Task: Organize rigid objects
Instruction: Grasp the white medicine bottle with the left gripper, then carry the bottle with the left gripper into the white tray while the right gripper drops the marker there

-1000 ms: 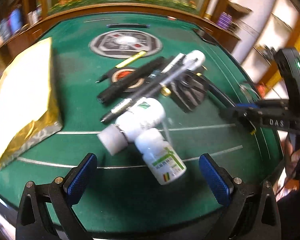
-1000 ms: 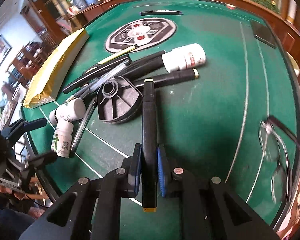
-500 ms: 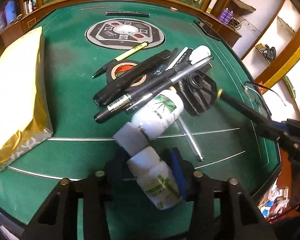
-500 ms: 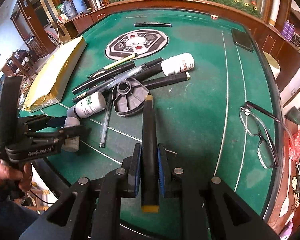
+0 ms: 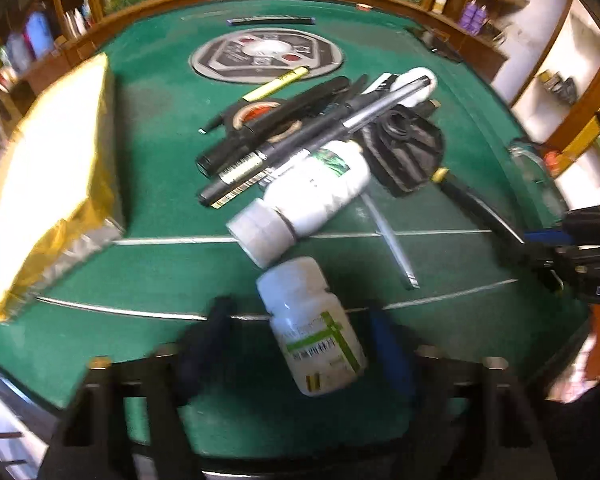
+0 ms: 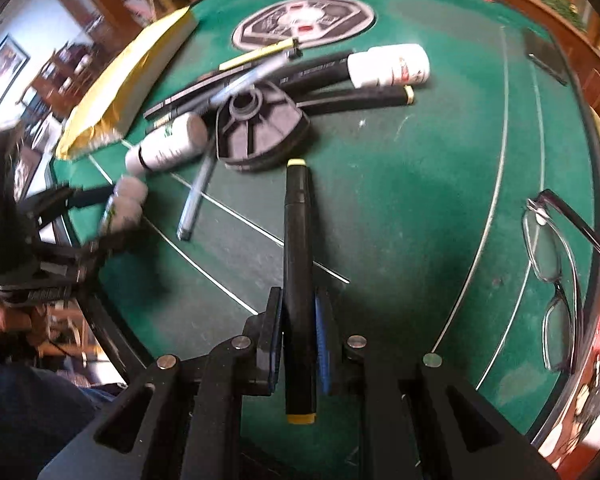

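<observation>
left tool (image 5: 300, 344) straddles the small white bottle (image 5: 312, 324), not clearly clamped yet, its long axis running straight out along the fingers. right tool (image 6: 300, 344) is gripping a black marker (image 6: 298, 264) over the bench (image 6: 420, 200).

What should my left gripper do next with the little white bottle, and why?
Probably close the left gripper on the small white bottle. The bottle lies between its fingers, but green felt shows between the left finger and the bottle, so the jaws look open, though the view is blurred. The right gripper is already shut on a black marker.
</observation>
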{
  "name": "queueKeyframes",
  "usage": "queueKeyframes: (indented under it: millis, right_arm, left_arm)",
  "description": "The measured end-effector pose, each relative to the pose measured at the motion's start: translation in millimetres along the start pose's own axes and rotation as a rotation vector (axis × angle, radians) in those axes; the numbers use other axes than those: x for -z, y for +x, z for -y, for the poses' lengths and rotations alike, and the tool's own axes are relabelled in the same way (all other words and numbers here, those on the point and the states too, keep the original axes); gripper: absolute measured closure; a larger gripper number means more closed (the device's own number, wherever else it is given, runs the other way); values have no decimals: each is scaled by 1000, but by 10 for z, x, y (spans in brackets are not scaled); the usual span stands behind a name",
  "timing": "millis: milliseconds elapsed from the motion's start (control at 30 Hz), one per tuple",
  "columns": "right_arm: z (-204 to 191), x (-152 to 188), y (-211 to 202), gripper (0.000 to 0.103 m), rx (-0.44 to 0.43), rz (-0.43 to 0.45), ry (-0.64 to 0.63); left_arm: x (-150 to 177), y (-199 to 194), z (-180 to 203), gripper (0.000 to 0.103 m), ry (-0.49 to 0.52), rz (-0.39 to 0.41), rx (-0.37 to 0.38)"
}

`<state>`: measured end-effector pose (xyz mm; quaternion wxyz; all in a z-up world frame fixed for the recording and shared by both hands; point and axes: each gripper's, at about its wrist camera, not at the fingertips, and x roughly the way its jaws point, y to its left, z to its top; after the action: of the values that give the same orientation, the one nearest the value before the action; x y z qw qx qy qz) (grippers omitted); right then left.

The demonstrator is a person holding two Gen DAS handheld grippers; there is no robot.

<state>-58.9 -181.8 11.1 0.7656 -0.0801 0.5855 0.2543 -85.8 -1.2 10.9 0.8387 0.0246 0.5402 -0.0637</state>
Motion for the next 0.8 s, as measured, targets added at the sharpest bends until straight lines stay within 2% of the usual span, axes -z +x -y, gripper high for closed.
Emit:
queueKeyframes:
  millis: [133,200,267,300,367,467,600,667,800]
  right_arm:
    - [57,-18,75,85,-31,-17,-57]
    - [35,-31,82,73,-40,-18,-94]
    - [17,-44,90,74,-39,-20,-125]
    - [-2,-45,92,87,-26,-27,-148]
    - [-18,-51,99,89,-6,-47,-161]
    - [80,-84,63,89,-73,-57,-75]
    - [149,-105,-102,89,-164,13,87]
    - [80,-124,-215,89,-179,66,135]
    - [-163,-214,-388,89,-149,133,130]
  left_arm:
    - [-28,-8,-8,67,-42,-1,-40]
    - [-40,-11,-21,67,-74,-10,-50]
    - [-39,-18,-27,67,-110,-13,-38]
    - [-28,-37,-30,67,-124,-12,-16]
    - [-7,-109,-27,67,-132,15,9]
    - [-54,-182,-57,67,-113,56,43]
    - [-156,-287,-151,67,-78,84,105]
    - [-227,-390,-236,68,-74,110,130]
    - [-308,-613,-505,68,-81,170,144]
